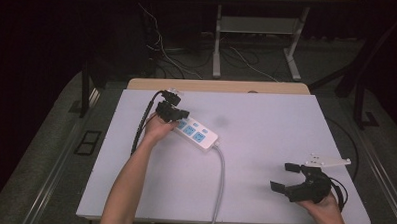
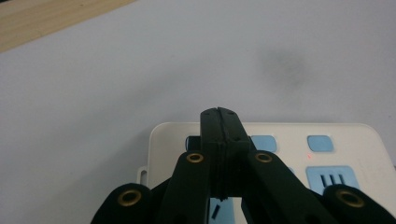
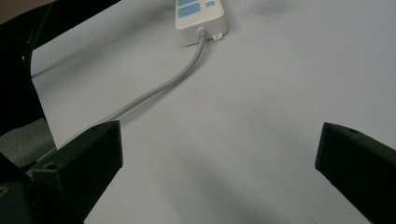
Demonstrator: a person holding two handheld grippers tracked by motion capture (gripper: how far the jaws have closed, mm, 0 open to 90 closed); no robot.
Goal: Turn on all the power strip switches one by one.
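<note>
So, going left to right in the high view. Upper left of centre, the left hand (image 1: 158, 128) holds the left gripper (image 1: 178, 113) right at the far-left end of the power strip (image 1: 198, 134). The strip is white with light blue sockets and buttons, and it lies at a slant on the white table top (image 1: 265, 144), running from upper left down toward the middle of the frame. A black cable (image 1: 141, 127) trails off the gripper down the left side of the arm.

In the left gripper view the claw is clenched: both jaws are pressed flat together with no gap and nothing between them. The tips sit over the end of the power strip (image 2: 350, 140), roughly above the row of little blue buttons (image 2: 320, 143). Can't tell if the tips are actually touching the strip or just above it. A socket (image 2: 331, 179) shows at the lower right of that frame.

Centre of the high view: the strip's grey cord (image 1: 221, 178) leaves its lower right end and runs down to the bottom edge of the table. The right gripper view shows the same cord (image 3: 187, 74) coming out of the strip's end (image 3: 201, 18) at the top of the frame and curving to the lower left.

Lower right of the high view: the right hand (image 1: 328, 209) holds the right gripper (image 1: 288, 178), well apart from the strip. Its claw is released, jaws spread wide with bare table between them.
</note>
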